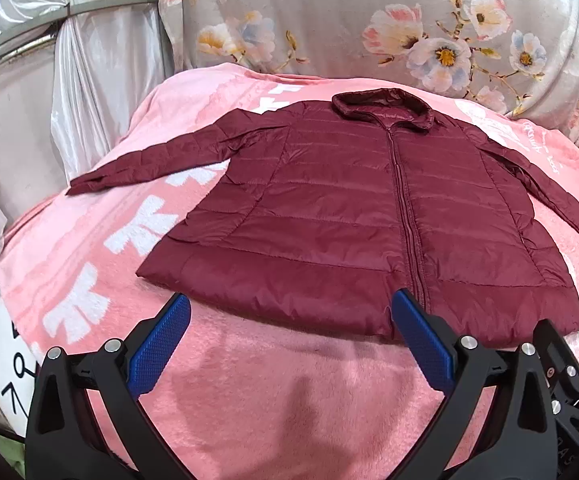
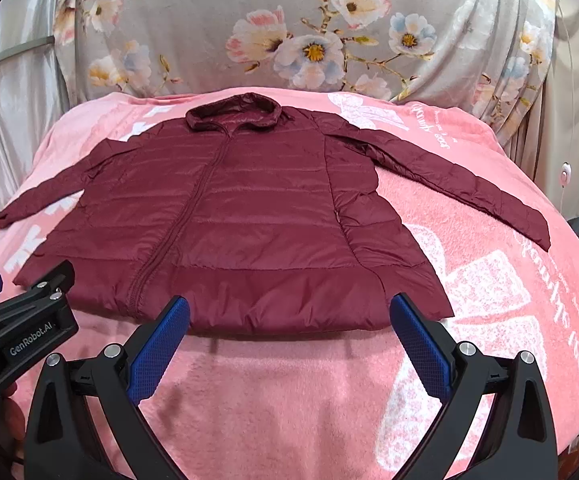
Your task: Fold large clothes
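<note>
i am holding my left gripper wide open just short of the hem of a burgundy puffer jacket, gripping nothing. the jacket is lying flat and zipped, front side up, on a pink blanket ahead of both tools, its collar pointing away from me and its sleeves spreading out to either side. my right gripper is hovering beside the left one, likewise spread open and empty, its blue pads framing the hem. a floral cloth is hanging beyond the blanket's far edge.
</note>
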Tool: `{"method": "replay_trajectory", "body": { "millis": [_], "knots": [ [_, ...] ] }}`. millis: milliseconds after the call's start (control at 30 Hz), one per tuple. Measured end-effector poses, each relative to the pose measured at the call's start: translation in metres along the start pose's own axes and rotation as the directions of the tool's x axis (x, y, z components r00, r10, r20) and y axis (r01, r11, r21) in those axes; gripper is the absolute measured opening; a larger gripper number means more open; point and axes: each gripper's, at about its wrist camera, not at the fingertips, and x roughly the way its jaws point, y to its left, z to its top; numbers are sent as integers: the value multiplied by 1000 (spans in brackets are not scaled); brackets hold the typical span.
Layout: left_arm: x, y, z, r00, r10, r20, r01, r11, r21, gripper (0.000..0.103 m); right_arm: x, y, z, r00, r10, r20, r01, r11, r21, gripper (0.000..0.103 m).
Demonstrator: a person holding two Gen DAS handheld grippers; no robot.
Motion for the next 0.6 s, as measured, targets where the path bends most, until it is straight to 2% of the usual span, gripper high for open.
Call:
{"method": "replay_trajectory", "body": {
  "millis": [267,600],
  "knots": [
    [8,-5,-7,1000,2,-9,-3,1000,-10,98,7,4,-4,1000,-1,-12,1,1000,-19,98],
    [2,8,-10,1000,9,-7,-9,999,-35,98,3,10,-8,1000,27,-5,-27,999,-42,98]
  ]
}}
